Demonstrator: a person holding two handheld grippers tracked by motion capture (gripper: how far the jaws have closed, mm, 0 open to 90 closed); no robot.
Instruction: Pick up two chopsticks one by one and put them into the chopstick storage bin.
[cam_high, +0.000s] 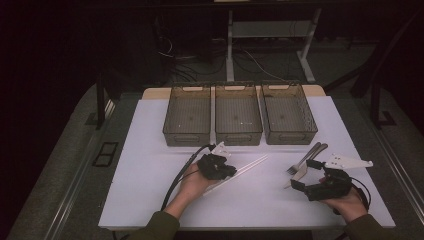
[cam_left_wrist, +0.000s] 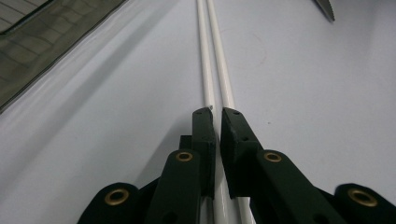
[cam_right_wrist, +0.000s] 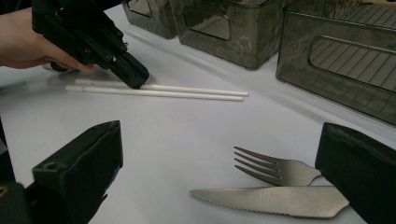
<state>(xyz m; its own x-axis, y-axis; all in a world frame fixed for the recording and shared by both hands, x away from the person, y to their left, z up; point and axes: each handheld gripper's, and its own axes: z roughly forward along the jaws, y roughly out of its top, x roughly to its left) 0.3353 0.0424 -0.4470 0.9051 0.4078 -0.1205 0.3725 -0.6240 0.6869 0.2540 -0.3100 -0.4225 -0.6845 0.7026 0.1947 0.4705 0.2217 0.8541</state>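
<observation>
Two white chopsticks (cam_high: 247, 166) lie side by side near the middle of the white table (cam_high: 145, 190). My left gripper (cam_high: 231, 171) is tipped down onto their near half, its jaws closed narrowly around them; in the left gripper view the chopsticks (cam_left_wrist: 219, 60) run straight out from between the jaws of my left gripper (cam_left_wrist: 218, 114). A metal fork (cam_high: 303, 158) and knife (cam_high: 299, 173) lie at the right. My right gripper (cam_high: 303, 173) stands wide open by them. In the right gripper view its jaws (cam_right_wrist: 219, 133) flank the fork (cam_right_wrist: 275, 170) and knife (cam_right_wrist: 271, 200) without touching.
Three dark mesh baskets stand in a row at the back of the table: left (cam_high: 187, 136), middle (cam_high: 238, 136), right (cam_high: 290, 135). Their insides look bare. Bare white table lies at the left and along the front edge.
</observation>
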